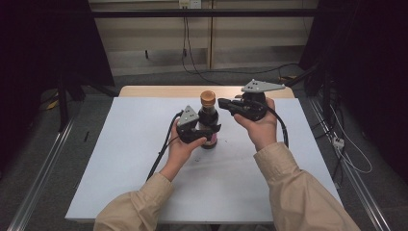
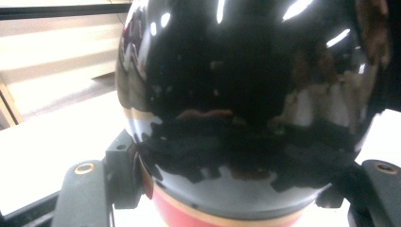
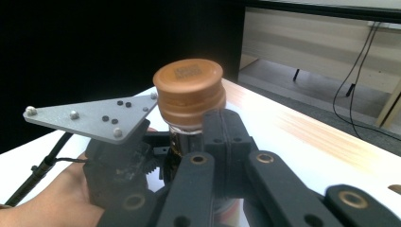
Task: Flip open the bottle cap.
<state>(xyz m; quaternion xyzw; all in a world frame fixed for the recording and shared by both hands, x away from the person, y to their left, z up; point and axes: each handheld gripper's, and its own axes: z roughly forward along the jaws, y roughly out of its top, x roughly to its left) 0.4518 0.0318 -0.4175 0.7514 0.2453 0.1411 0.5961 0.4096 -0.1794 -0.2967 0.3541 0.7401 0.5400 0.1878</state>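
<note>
A dark glass bottle [image 1: 209,118] with a round brown cap [image 1: 208,98] stands upright in the middle of the white table [image 1: 120,159]. My left gripper [image 1: 203,133] is shut on the bottle's lower body, just above its red label. In the left gripper view the glossy black bottle [image 2: 236,85] sits between the two jaws of this gripper [image 2: 227,194]. My right gripper [image 1: 223,102] is held just right of the bottle's neck, a little below the cap, jaws shut with nothing between them. Seen from the right gripper view, the closed jaws [image 3: 224,130] stand in front of the neck, under the cap [image 3: 189,87].
A wooden strip [image 1: 159,91] runs along the table's far edge. Cables [image 1: 192,62] hang and lie on the floor behind it, and more trail at the right [image 1: 351,159]. Dark curtains flank both sides. Both sleeves come in from the bottom edge.
</note>
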